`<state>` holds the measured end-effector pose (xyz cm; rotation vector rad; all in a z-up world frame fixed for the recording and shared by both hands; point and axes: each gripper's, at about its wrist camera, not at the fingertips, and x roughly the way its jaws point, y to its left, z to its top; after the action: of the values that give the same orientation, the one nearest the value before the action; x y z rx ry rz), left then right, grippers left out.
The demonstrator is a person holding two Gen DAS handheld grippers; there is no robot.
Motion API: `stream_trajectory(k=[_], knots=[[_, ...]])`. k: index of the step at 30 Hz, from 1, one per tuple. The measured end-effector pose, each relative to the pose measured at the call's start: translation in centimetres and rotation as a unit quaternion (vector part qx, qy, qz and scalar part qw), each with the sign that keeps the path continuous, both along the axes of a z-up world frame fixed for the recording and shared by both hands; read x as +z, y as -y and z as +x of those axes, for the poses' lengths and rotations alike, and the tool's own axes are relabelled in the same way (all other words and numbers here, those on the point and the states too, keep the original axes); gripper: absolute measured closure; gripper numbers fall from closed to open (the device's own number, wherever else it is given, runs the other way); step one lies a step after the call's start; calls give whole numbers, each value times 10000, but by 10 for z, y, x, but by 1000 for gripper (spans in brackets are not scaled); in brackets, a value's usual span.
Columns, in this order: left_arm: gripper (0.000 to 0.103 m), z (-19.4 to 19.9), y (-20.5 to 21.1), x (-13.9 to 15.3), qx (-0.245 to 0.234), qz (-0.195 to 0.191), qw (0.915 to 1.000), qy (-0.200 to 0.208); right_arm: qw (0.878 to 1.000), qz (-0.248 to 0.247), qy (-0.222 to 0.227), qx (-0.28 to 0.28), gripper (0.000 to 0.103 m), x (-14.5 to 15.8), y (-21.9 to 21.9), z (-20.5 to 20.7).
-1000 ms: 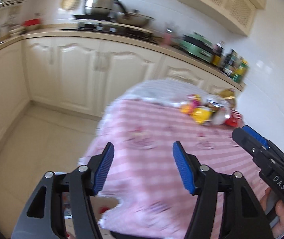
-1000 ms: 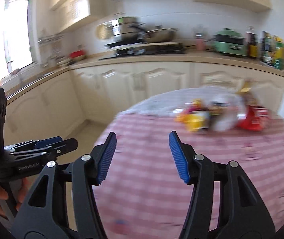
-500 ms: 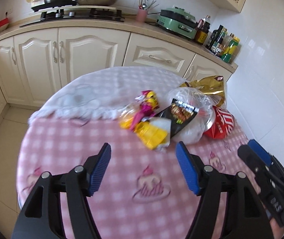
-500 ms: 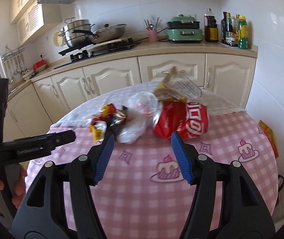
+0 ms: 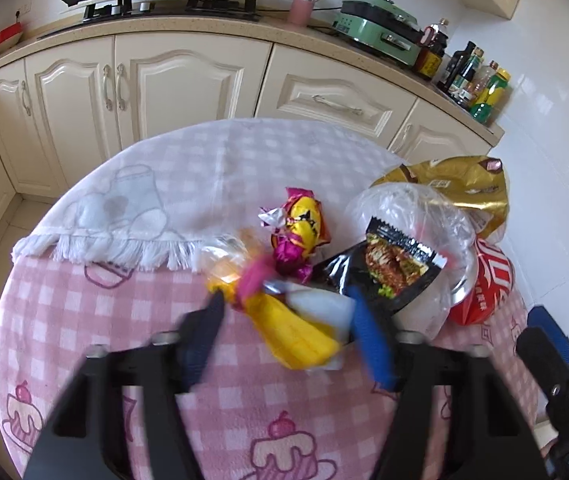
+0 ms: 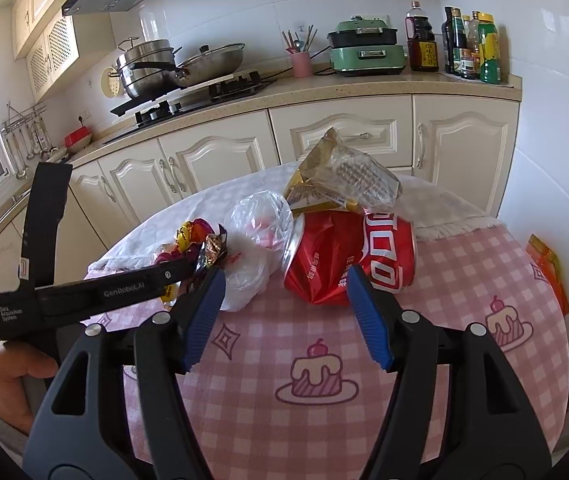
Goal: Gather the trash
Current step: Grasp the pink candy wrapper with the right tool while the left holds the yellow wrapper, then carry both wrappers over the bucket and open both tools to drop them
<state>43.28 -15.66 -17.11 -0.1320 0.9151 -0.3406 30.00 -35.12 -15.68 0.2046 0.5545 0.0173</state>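
A heap of trash lies on the round table's pink checked cloth point(image 5: 84, 320). It holds a yellow wrapper point(image 5: 296, 336), a pink-and-yellow candy wrapper point(image 5: 300, 232), a black snack packet point(image 5: 388, 268), a clear plastic bag point(image 5: 416, 208), a gold bag point(image 5: 456, 180) and a red chip bag point(image 5: 488, 280). My left gripper point(image 5: 284, 312) is blurred, its jaws closing with the yellow wrapper between them, the pads not clearly pressing on it. My right gripper point(image 6: 284, 280) stands open, jaws still widening, just short of the red chip bag point(image 6: 324, 260), with nothing in it.
A white fringed cloth point(image 5: 144, 200) covers the table's far half. Cream cabinets point(image 5: 184, 80) and a counter with a stove, pots, a green appliance point(image 6: 368, 54) and bottles run behind. A tiled wall stands close on the right; an orange packet point(image 6: 548, 272) lies beyond the table's edge.
Both grippers have swung in over the table up to the trash heap. The left jaws have narrowed around the yellow wrapper. The right jaws have spread a little.
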Motion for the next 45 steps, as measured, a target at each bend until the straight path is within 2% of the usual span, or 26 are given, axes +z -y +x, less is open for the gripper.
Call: stream_trajectory(k=[2, 5, 10, 14, 18, 22, 24, 25, 26, 28, 32, 34, 35, 38, 45], knots=[[70, -1, -5, -2, -41, 12, 10000, 0, 10000, -49, -1, 45, 40, 2, -4, 2], [80, -8, -19, 1, -87, -61, 9999, 93, 9998, -169, 20, 132, 40, 7, -13, 6], [82, -30, -50, 23, -16, -222, 9984, 528, 9981, -470, 99, 387, 40, 19, -41, 17], [82, -43, -82, 39, 294, -162, 9955, 886, 9948, -724, 26, 717, 40, 22, -76, 40], [82, -45, -110, 46, 528, -206, 9935, 991, 9889, -1130, -309, 912, 40, 10, -117, 79], [82, -45, -130, 46, 619, -239, 9928, 999, 9821, -1623, -673, 679, 40, -12, -138, 116], [82, -46, -139, 43, 633, -258, 9927, 990, 9801, -1665, -868, 646, 40, -23, -140, 129], [82, -46, -142, 43, 629, -272, 9928, 986, 9801, -1583, -994, 667, 49, -29, -140, 135], [82, -47, -145, 42, 618, -275, 9929, 980, 9794, -1588, -1056, 671, 66, -33, -142, 134], [82, -48, -148, 41, 601, -265, 9931, 975, 9789, -1617, -1017, 720, 66, -33, -144, 130], [82, -57, -155, 43, 589, -337, 9926, 1006, 9836, -1265, -910, 909, 70, -23, -143, 112], [82, -62, -158, 45, 583, -345, 9923, 1034, 9844, -1202, -782, 1019, 77, -13, -149, 98], [82, -66, -161, 46, 583, -357, 9921, 1053, 9845, -1152, -733, 1103, 77, -6, -154, 90], [82, -79, -172, 49, 626, -392, 9914, 1084, 9816, -1238, -577, 1331, 77, 8, -175, 68], [82, -127, -217, 49, 849, -345, 9885, 1207, 9745, -972, -319, 1996, 77, 26, -234, 25]])
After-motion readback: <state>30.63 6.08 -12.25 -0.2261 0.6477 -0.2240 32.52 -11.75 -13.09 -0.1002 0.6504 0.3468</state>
